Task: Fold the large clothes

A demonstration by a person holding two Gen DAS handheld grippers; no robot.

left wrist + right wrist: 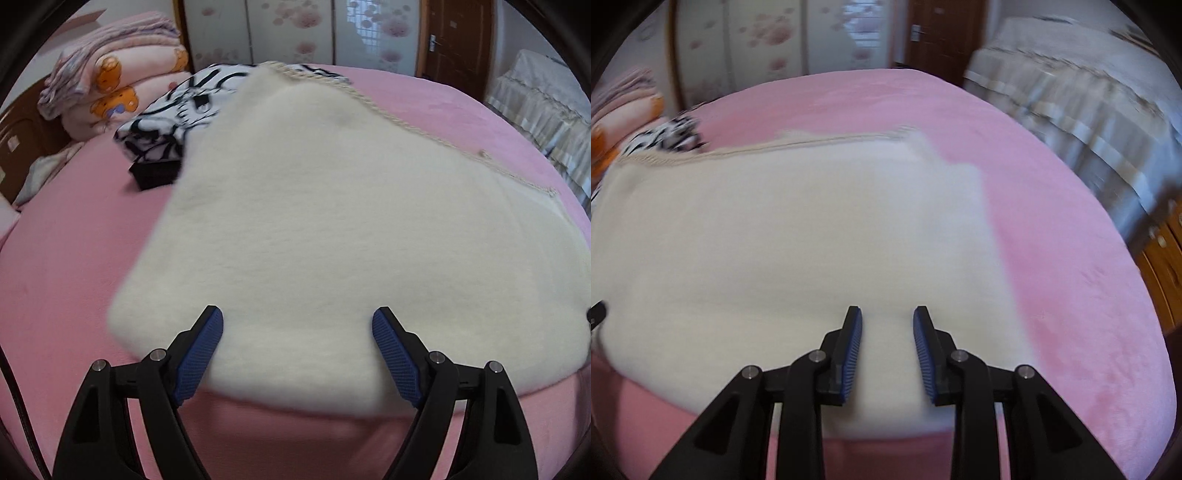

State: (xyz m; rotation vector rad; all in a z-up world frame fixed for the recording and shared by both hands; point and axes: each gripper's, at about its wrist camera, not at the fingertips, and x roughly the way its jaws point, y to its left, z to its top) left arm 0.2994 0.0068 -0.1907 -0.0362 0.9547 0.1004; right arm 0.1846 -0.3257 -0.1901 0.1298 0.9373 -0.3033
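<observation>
A large cream fluffy garment (314, 229) lies folded flat on the pink bed (66, 266), with a knitted beige trim (424, 136) along its far right edge. My left gripper (297, 321) is wide open and empty, hovering over the garment's near edge. In the right wrist view the same garment (783, 240) fills the middle, trim (757, 147) at the far edge. My right gripper (887, 317) is open with a narrower gap, empty, over the garment's near right part. The right wrist view is motion-blurred.
A black-and-white patterned cloth (177, 107) and a small black box (155, 171) lie beyond the garment at left. Stacked pink blankets (122, 74) sit at the far left. A wardrobe (295, 29), a door (454, 40) and covered furniture (535, 103) stand behind.
</observation>
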